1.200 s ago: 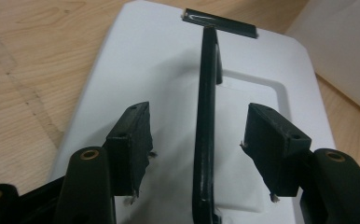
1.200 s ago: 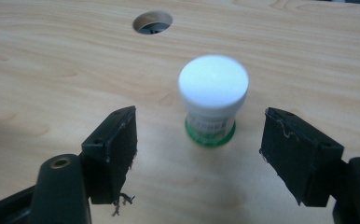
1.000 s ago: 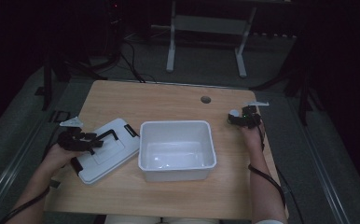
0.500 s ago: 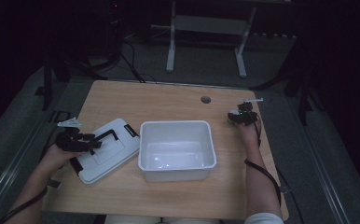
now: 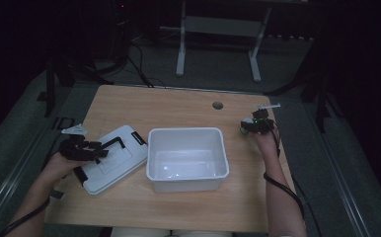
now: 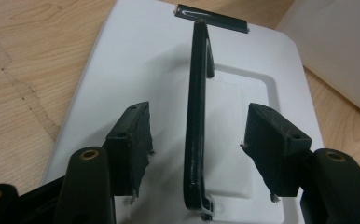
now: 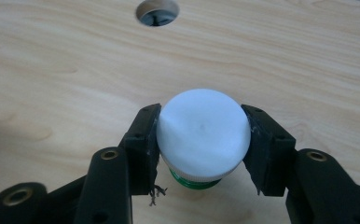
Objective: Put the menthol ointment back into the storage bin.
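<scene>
At the wooden table [image 5: 178, 106], I work a claw in each hand. My right claw [image 7: 201, 140] is clamped on a small bottle's white cap [image 7: 202, 133], one pad pressed to each side of it, with a green band of the bottle [image 7: 190, 181] peeking out just beneath. In the high view that claw [image 5: 255, 124] sits at the far right of the table, near the right edge and to the right of the round cable hole [image 5: 217, 105].

My left claw [image 6: 197, 144] is spread wide, gripping nothing. Its two pads stand on either side of the black handle [image 6: 194, 121] that rises from the white lid [image 6: 136, 65], clear of the handle on both sides. The lid [image 5: 110, 159] lies flat at the near left of the table, turned at an angle, with my left claw [image 5: 97, 148] over its left part.

Between my two hands, the open white bin [image 5: 187, 159] stands in the middle of the table, its left wall just beside the lid's right corner.
</scene>
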Tool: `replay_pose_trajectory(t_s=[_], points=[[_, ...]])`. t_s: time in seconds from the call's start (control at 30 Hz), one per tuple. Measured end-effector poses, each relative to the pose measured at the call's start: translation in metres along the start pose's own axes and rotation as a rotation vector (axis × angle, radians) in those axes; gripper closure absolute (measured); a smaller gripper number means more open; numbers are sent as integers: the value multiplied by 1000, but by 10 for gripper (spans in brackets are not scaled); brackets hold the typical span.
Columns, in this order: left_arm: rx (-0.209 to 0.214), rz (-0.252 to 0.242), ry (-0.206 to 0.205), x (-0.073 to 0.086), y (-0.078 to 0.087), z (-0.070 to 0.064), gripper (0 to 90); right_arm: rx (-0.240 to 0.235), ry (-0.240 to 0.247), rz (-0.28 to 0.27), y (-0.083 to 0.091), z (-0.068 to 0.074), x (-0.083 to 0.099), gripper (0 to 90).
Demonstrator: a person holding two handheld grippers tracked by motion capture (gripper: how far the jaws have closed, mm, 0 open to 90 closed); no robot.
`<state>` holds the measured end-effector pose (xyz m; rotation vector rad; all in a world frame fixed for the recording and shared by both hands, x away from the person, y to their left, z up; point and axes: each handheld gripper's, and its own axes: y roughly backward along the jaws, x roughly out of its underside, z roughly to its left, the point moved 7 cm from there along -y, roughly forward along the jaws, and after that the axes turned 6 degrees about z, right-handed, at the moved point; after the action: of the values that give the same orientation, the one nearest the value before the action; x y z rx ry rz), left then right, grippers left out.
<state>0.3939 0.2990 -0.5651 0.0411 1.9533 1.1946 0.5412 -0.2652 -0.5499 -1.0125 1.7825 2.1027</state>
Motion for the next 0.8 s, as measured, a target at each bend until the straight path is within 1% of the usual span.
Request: replay_pose_trajectory(t_s=[0.07, 0.13, 0.17, 0.23, 0.27, 0.3, 0.33, 0.37, 0.4, 0.47, 0.53, 0.6, 0.67, 0.73, 0.77, 0.8], points=[[-2, -2, 2, 0, 1, 0, 409, -11, -4, 0, 6, 4, 1, 502], [-5, -2, 2, 0, 2, 0, 408, -11, 10, 3, 12, 8, 3, 502], [1, -1, 4, 1, 2, -1, 408, -14, 19, 5, 16, 10, 4, 503], [-5, 7, -4, 1, 3, -1, 409, -32, 19, 4, 24, 15, 5, 503], [0, 8, -6, 2, 3, -2, 409, -34, 21, -2, 28, 17, 6, 503], [-3, 6, -6, 2, 3, -2, 409, -57, 18, -7, 38, 22, 6, 503], [-2, 6, -5, 2, 3, -3, 409, -57, 18, -7, 38, 22, 6, 503], [-1, 9, -7, 2, 3, -4, 409, -72, 23, -15, 48, 27, 5, 503], [-3, 12, -8, 2, 3, -4, 409, -72, 23, -15, 48, 27, 5, 503], [-2, 18, -12, 3, 2, -5, 409, -88, 34, -18, 57, 32, 4, 503], [-5, 21, -11, 3, 3, -5, 409, -103, 49, -32, 70, 39, 1, 503], [-2, 13, -7, 2, 5, -6, 409, -115, 72, -40, 81, 47, -1, 503], [-4, 10, -8, 2, 7, -6, 409, -136, 89, -40, 92, 56, -3, 503], [-5, 12, -7, 2, 9, -5, 409, -158, 94, -42, 99, 63, -4, 503], [-11, 14, -8, 3, 10, -5, 409, -177, 113, -43, 108, 73, -6, 503], [-9, 13, -7, 3, 10, -5, 409, -177, 113, -43, 108, 73, -6, 503]])
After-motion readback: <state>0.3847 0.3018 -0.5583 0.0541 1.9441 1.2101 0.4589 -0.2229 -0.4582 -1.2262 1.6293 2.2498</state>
